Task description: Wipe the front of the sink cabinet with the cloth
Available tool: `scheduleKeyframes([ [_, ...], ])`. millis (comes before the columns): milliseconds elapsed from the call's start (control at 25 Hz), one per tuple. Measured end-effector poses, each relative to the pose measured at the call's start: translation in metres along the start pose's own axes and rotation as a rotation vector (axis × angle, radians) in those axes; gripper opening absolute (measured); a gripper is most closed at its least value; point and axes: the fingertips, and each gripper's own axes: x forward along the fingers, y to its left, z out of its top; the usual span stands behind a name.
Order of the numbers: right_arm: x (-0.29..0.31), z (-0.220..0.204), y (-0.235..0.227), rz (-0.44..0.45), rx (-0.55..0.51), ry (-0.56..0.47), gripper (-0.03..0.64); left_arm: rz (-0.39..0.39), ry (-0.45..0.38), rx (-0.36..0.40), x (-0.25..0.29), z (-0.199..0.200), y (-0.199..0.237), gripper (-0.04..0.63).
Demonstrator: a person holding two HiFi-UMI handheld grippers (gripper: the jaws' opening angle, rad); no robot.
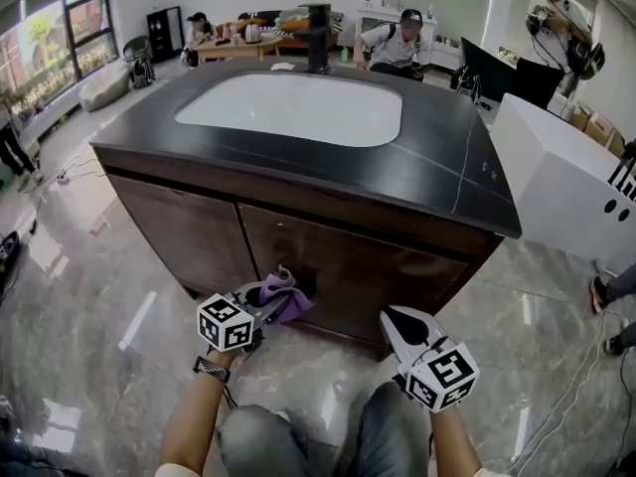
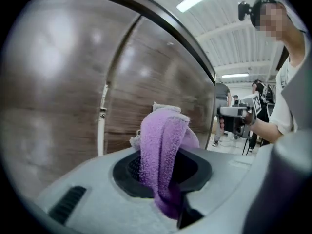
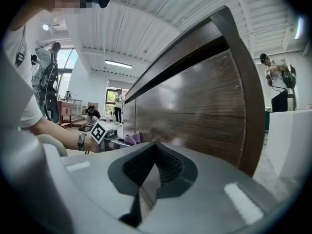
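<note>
Left gripper [image 1: 264,306] pinches cloth [image 2: 163,143]; right gripper [image 3: 155,165] closed.

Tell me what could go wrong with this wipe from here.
1. The purple cloth is bunched into a narrow fold in the left gripper, so it may cover only a thin strip of the cabinet door and leave patches.
2. Pressing hard could push the floppy fold aside and rub the bare jaws on the wood.
3. The right gripper, shut and empty, sits low near the same door and could knock it.
</note>
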Motion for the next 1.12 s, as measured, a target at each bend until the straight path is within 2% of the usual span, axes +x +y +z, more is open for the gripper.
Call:
scheduleKeyframes([
  [80, 0.009, -0.002, 0.004, 0.016, -0.011, -0.003, 0.006, 0.031, -0.010, -0.030, -0.010, -0.010, 0.019, 0.081],
  [200, 0.018, -0.011, 0.010, 0.040, -0.017, 0.008, 0.006, 0.071, 0.012, -0.020, -0.019, -0.029, 0.038, 0.077],
  [280, 0.022, -0.018, 0.013, 0.051, -0.013, 0.014, 0.006, 0.075, 0.041, 0.005, -0.020, -0.042, 0.044, 0.071],
  [360, 0.025, -0.025, 0.013, 0.057, -0.009, 0.017, 0.006, 0.062, 0.035, 0.005, -0.017, -0.048, 0.046, 0.071],
  [480, 0.022, -0.035, 0.010, 0.051, 0.003, 0.026, 0.006, 0.043, -0.006, -0.026, -0.011, -0.052, 0.040, 0.067],
  [680, 0.008, -0.051, -0.001, 0.022, 0.024, 0.040, 0.006, -0.005, 0.002, -0.002, 0.019, -0.072, 0.006, 0.066],
  [800, -0.002, -0.058, -0.010, -0.002, 0.030, 0.043, 0.006, -0.025, -0.030, -0.044, 0.031, -0.079, -0.007, 0.064],
  [920, -0.018, -0.067, -0.022, -0.041, 0.039, 0.054, 0.006, -0.108, 0.036, 0.005, 0.060, -0.095, -0.042, 0.060],
  [1120, -0.049, -0.078, -0.040, -0.106, 0.051, 0.064, 0.006, -0.316, 0.088, 0.110, 0.117, -0.098, -0.125, 0.060],
])
